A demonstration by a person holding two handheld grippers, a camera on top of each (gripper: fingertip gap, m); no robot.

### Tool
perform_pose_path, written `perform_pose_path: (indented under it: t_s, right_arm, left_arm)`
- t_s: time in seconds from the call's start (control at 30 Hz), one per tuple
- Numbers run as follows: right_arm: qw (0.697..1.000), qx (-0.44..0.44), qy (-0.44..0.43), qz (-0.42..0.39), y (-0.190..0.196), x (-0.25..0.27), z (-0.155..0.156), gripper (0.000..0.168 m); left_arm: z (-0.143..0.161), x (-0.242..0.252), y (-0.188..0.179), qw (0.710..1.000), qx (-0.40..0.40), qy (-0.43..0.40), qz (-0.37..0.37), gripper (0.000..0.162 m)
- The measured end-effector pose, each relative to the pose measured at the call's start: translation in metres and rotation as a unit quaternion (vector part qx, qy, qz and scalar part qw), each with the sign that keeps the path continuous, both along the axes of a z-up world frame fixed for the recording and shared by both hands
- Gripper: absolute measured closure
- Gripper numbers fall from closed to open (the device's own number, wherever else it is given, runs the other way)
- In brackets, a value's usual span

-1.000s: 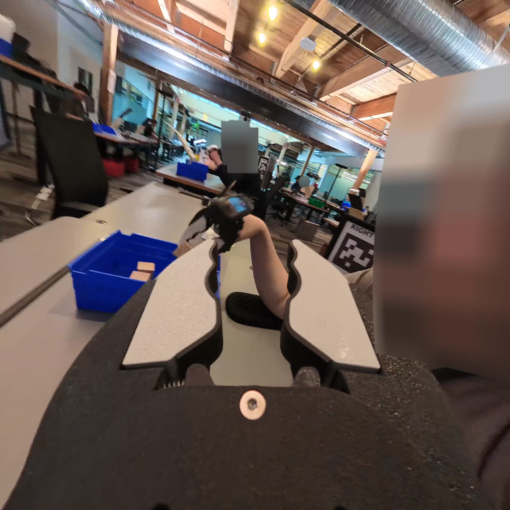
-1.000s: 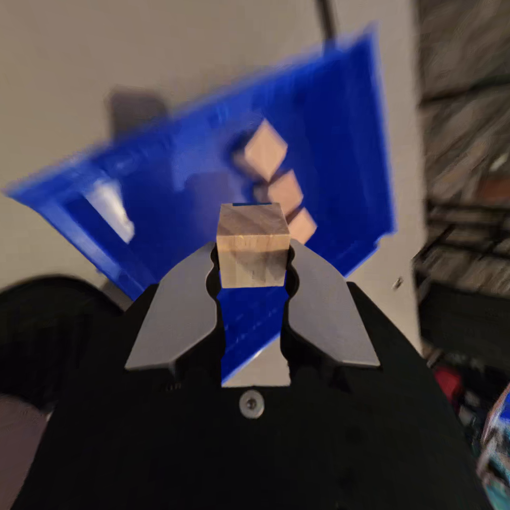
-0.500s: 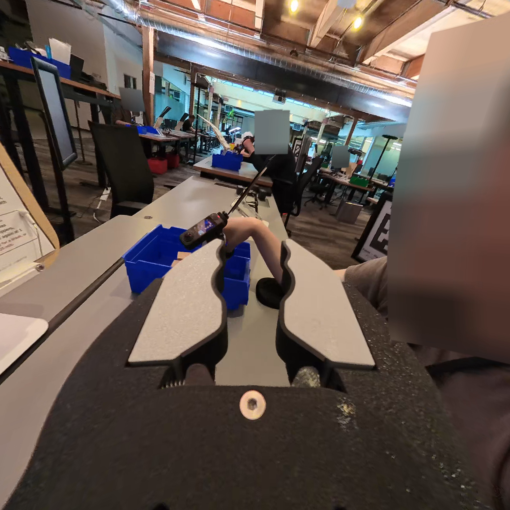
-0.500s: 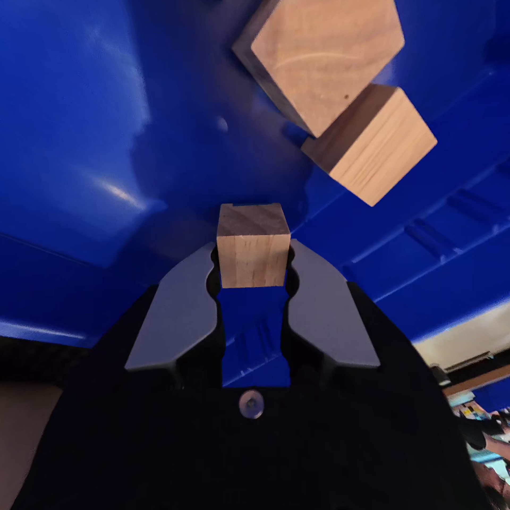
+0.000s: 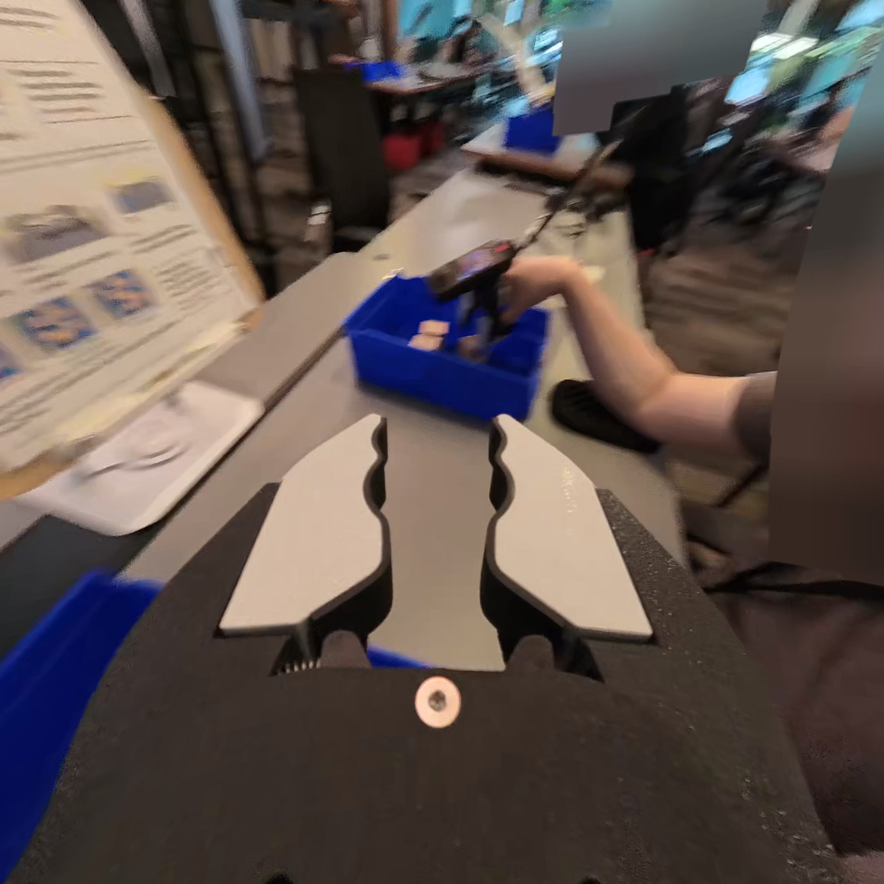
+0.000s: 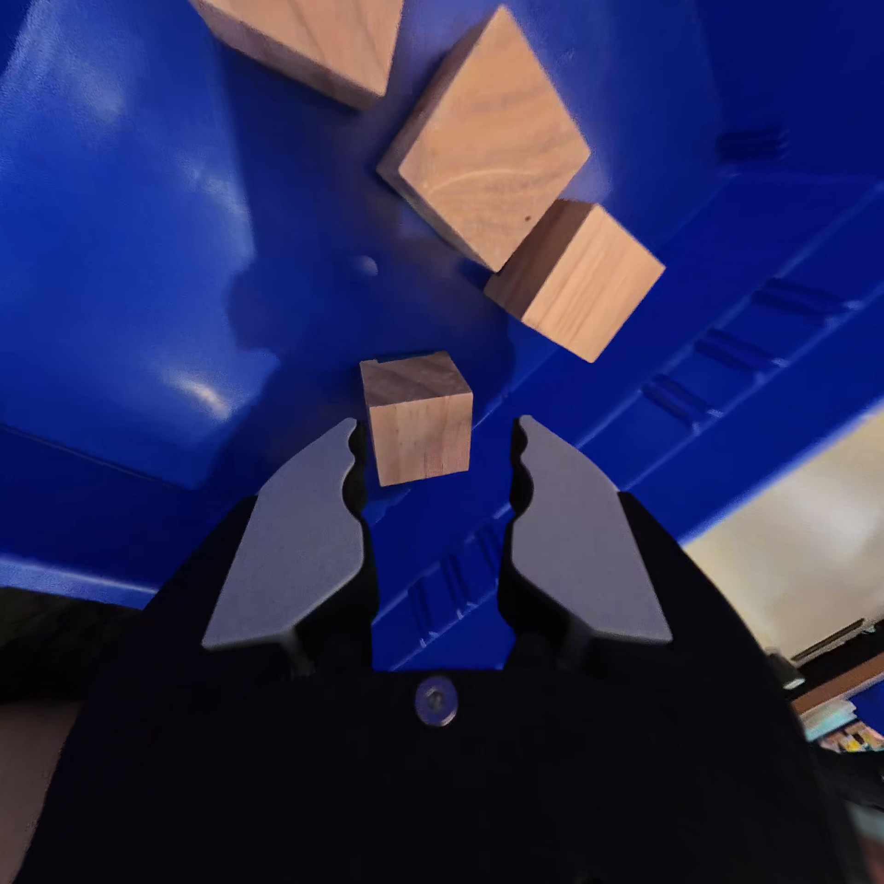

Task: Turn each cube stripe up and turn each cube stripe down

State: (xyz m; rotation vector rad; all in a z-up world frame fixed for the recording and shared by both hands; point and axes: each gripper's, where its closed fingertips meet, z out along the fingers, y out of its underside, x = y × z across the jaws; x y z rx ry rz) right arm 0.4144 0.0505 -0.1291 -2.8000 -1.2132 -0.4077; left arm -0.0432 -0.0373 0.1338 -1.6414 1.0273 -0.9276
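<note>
Four plain wooden cubes in the blue plastic bin (image 6: 143, 239): small one (image 6: 417, 421) between the spread fingers of the right tool (image 6: 435, 425), touching neither; three (image 6: 492, 143) beyond it. Left tool (image 5: 436, 425) spread, empty, over the grey bench (image 5: 435, 526), near the bin.

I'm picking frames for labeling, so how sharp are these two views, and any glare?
Left wrist view: motion blur smears the poster and blue bin; the left gripper stays sharp. Right wrist view: mostly crisp, the small cube clear, white glare on the bin floor.
</note>
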Motion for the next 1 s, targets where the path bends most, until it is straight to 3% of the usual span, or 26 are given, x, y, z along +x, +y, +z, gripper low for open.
perform_pose_path:
  t_s: [0.1, 0.17, 0.27, 0.37, 0.47, 0.63, 0.73, 1.0]
  right_arm:
    - [0.999, 0.035, 0.002, 0.017, 0.004, -0.006, 0.016, 0.108]
    - [0.998, 0.049, 0.011, 0.028, 0.006, -0.013, 0.021, 0.109]
    - [0.998, 0.051, 0.023, 0.040, 0.007, -0.023, 0.021, 0.108]
    - [0.998, 0.039, 0.014, 0.046, 0.005, -0.023, 0.017, 0.108]
    - [0.998, 0.036, 0.015, 0.044, 0.005, -0.022, 0.014, 0.108]
    - [0.998, 0.029, 0.018, 0.047, 0.004, -0.024, 0.012, 0.111]
    - [0.998, 0.028, 0.026, 0.049, 0.004, -0.027, 0.012, 0.111]
    - [0.998, 0.025, 0.030, 0.039, 0.003, -0.021, 0.011, 0.111]
  left_arm:
    - [-0.009, -0.057, 0.032, 0.982, 0.048, 0.070, 0.169, 0.125]
    - [-0.021, -0.100, 0.052, 0.948, 0.066, 0.130, 0.283, 0.128]
    - [-0.045, -0.148, 0.070, 0.903, 0.036, 0.197, 0.380, 0.127]
    - [-0.072, -0.159, 0.077, 0.896, 0.009, 0.252, 0.366, 0.125]
    - [-0.094, -0.179, 0.082, 0.863, -0.002, 0.330, 0.383, 0.126]
    - [-0.139, -0.185, 0.073, 0.849, -0.057, 0.418, 0.319, 0.126]
    - [-0.171, -0.195, 0.070, 0.819, -0.101, 0.481, 0.296, 0.123]
    - [-0.229, -0.200, 0.071, 0.794, -0.191, 0.526, 0.238, 0.111]
